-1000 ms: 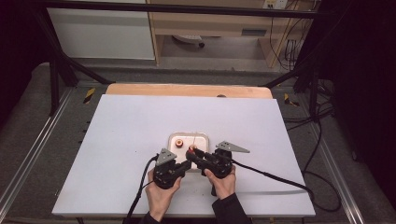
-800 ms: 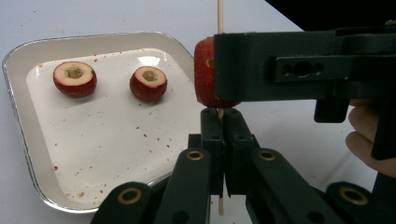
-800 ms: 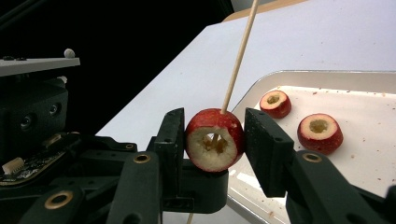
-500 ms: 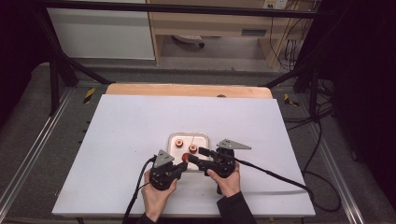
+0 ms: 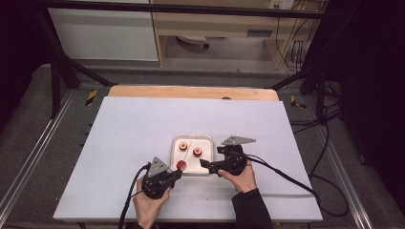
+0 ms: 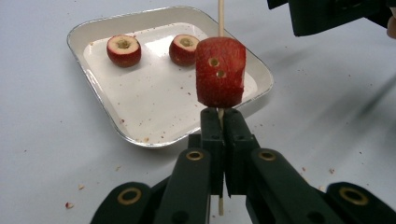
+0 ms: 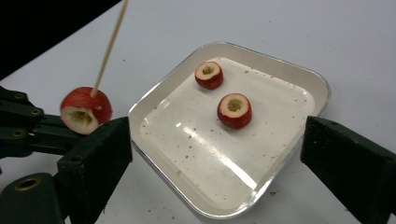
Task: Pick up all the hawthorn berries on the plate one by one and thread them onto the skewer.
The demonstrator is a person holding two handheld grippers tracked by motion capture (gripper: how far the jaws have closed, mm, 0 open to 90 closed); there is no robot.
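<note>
My left gripper (image 6: 223, 121) is shut on a thin wooden skewer (image 6: 220, 18) that stands up through a red cored fruit piece (image 6: 220, 72) just above the jaws. In the high view that gripper (image 5: 175, 171) sits at the tray's front left corner with the skewered fruit (image 5: 181, 165). My right gripper (image 7: 217, 140) stands open over the tray with nothing between its jaws, which have just been opening; it is clear of the skewered fruit (image 7: 86, 114) at its left. Two more cored fruit pieces (image 7: 208, 74) (image 7: 234, 110) lie in the white tray (image 7: 196, 177).
The tray (image 5: 210, 143) rests on a white tabletop (image 5: 124, 138) with small red crumbs around it. A wooden board edge (image 5: 191, 92) runs along the table's far side. Black cables (image 5: 286, 174) trail from both grippers toward the front and right.
The right gripper has opened and drawn away to the right, off the skewered fruit. The left gripper has shifted slightly toward the front left with the skewer and fruit.
</note>
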